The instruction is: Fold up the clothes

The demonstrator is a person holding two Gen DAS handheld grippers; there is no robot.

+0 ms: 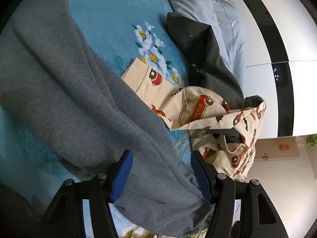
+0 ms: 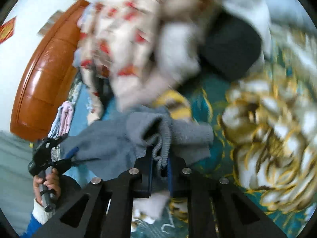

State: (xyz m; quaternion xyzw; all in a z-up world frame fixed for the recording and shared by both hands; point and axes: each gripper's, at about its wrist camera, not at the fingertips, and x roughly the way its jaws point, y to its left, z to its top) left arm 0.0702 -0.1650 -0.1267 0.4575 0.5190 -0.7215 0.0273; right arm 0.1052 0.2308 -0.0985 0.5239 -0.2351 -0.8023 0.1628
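My left gripper [image 1: 161,175] has its 2 blue pads apart around the grey sweatshirt [image 1: 79,91] draped over the teal bedspread [image 1: 111,13], my right gripper [image 2: 160,175] pinched tight on its ribbed edge, cartoon-print clothes [image 1: 200,107] just beside.

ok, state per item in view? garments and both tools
grey sweatshirt: lifted, draped, unfolded
left tool: open, grey fabric between its fingers
right tool: shut on the grey ribbed hem
car-print garment: crumpled on the bed
dark garment: crumpled beside it
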